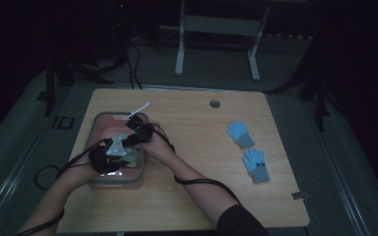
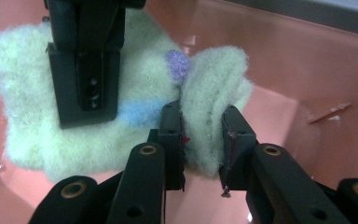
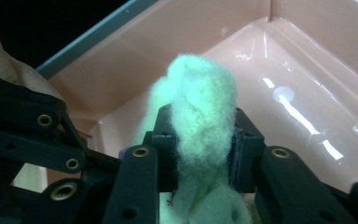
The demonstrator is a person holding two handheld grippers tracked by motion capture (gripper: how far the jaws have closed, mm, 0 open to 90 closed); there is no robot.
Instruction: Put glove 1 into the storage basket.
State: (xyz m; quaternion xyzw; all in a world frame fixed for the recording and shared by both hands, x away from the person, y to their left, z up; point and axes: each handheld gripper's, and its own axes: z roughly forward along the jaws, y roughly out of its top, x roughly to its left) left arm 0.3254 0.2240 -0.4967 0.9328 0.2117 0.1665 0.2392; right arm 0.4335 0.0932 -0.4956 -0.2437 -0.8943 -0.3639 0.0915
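Note:
A fluffy pale green fabric piece [image 2: 65, 135] with a blue patch and a purple tip lies in a pink plastic bin [image 1: 109, 115] on the table's left side. In the left gripper view my left gripper [image 2: 204, 140] is shut on a raised fold of the fabric. The right gripper [image 3: 200, 144] pinches another bunch of the same fabric [image 3: 200, 93] between its pads, above the bin's floor [image 3: 307, 84]. In the high view both grippers [image 1: 120, 147] [image 1: 133, 137] meet over the bin, close together. The right gripper's jaws [image 2: 84, 60] rest over the fabric in the left gripper view.
Two light blue gloves [image 1: 239, 133] [image 1: 256, 164] lie on the wooden table's right half. A thin white stick [image 1: 137, 111] rests at the bin's far rim. A round hole [image 1: 215, 103] sits near the table's far edge and a small tag [image 1: 300, 195] near its front right corner.

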